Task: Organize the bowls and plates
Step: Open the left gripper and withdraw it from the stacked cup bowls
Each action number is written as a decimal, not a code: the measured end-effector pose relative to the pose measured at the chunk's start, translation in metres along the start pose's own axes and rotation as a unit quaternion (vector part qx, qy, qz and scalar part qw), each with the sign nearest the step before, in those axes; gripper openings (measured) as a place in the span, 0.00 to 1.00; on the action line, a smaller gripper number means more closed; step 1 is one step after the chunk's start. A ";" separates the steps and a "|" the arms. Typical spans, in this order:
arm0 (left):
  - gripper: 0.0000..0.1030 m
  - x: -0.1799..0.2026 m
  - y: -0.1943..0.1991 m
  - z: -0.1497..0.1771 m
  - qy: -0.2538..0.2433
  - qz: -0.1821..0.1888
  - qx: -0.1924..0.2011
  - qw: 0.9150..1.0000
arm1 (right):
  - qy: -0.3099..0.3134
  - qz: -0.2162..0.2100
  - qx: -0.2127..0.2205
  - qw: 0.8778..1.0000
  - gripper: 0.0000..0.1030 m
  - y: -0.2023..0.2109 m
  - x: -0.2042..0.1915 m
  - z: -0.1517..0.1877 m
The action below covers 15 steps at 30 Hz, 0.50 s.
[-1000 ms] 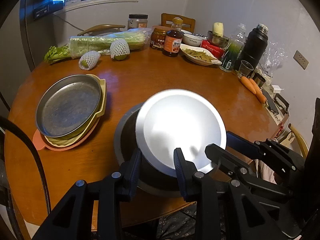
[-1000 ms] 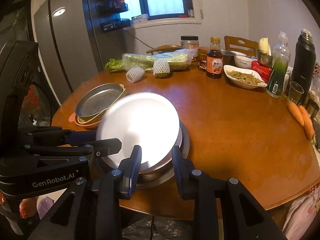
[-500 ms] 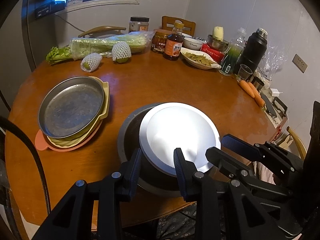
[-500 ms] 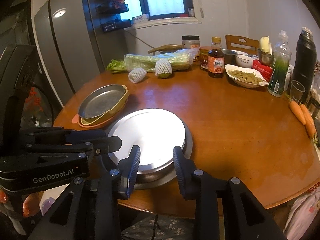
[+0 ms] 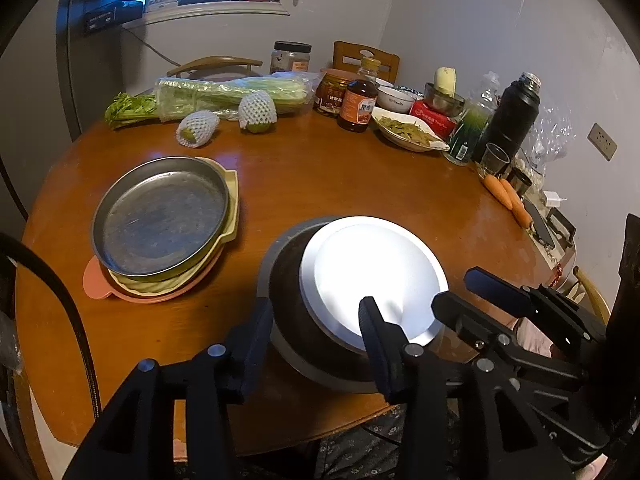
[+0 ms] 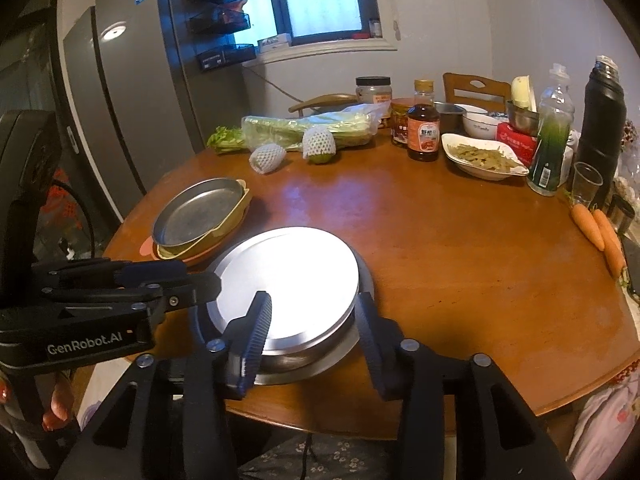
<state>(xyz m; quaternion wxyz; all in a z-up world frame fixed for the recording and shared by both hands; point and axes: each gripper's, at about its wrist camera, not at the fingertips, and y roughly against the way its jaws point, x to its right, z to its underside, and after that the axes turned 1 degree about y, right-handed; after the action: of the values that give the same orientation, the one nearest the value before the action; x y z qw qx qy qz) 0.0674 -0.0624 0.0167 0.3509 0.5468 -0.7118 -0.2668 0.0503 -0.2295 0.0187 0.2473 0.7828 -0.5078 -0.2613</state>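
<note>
A shiny round silver plate [image 5: 372, 280] lies flat on top of a big dark metal bowl [image 5: 288, 300], like a lid. The bowl stands on the round brown wooden table [image 5: 340, 184], close to the near edge. The plate sits a bit to one side of the bowl, so part of the bowl's dark inside shows beside it.

The left gripper [image 5: 316, 328] is at the near side of the bowl with its two black fingers wide apart. One finger is outside the bowl's rim and the other is over the edge of the plate. They hold nothing. The right gripper [image 6: 314, 320] is at the near side of the bowl too, and its fingers are also spread wide. One finger [image 6: 256, 324] lies over the plate's edge and the other is by the bowl's rim. I cannot tell if they touch the plate.

Beside the bowl, well apart from it, is a stack of dishes: a grey round metal pan [image 5: 160, 216] on top, a pale yellow dish [image 5: 230, 216] under it, and a pink plate [image 5: 98, 282] at the bottom.

Far behind the bowl lie a bag of green celery [image 5: 224, 92] and two fruits in white foam nets [image 5: 198, 130]. Near them stand a brown sauce bottle [image 5: 358, 104], a white dish of food [image 5: 408, 132] and a tall black flask [image 5: 510, 116]. Two orange carrots [image 5: 506, 196] lie by the table's edge.
</note>
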 end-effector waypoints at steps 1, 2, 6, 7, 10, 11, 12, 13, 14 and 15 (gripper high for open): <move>0.47 -0.002 0.000 0.000 0.002 0.001 0.000 1.000 | -0.001 0.002 0.000 1.000 0.45 0.000 0.000 0.000; 0.48 -0.003 0.000 0.000 0.003 0.003 0.000 1.000 | -0.003 0.005 -0.001 1.000 0.46 -0.001 0.001 0.000; 0.50 -0.009 -0.004 0.003 0.013 0.007 -0.006 1.000 | -0.013 0.009 -0.005 1.000 0.50 -0.005 0.007 -0.001; 0.52 -0.010 -0.006 0.003 0.015 0.007 -0.009 1.000 | -0.017 0.009 -0.007 1.000 0.51 -0.007 0.009 -0.001; 0.53 -0.013 -0.009 0.004 0.017 0.009 -0.011 1.000 | -0.025 0.010 -0.013 1.000 0.52 -0.011 0.012 0.000; 0.54 -0.015 -0.010 0.004 0.020 0.011 -0.012 1.000 | -0.028 0.009 -0.015 0.999 0.53 -0.014 0.014 0.000; 0.54 -0.017 -0.011 0.004 0.025 0.015 -0.012 1.000 | -0.031 0.008 -0.018 0.999 0.53 -0.016 0.015 0.000; 0.54 -0.018 -0.012 0.003 0.027 0.019 -0.012 0.999 | -0.034 0.007 -0.019 0.999 0.53 -0.018 0.016 -0.001; 0.54 -0.019 -0.014 0.003 0.030 0.022 -0.013 0.999 | -0.039 0.006 -0.021 0.999 0.53 -0.020 0.018 -0.001; 0.54 -0.020 -0.015 0.003 0.033 0.025 -0.014 0.999 | -0.042 0.005 -0.022 0.999 0.53 -0.021 0.018 0.000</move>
<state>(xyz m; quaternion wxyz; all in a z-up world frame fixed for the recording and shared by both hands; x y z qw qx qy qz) 0.0769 -0.0466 -0.0007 0.3883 0.5320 -0.7099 -0.2496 0.0710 -0.2386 0.0020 0.2445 0.7632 -0.5152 -0.3037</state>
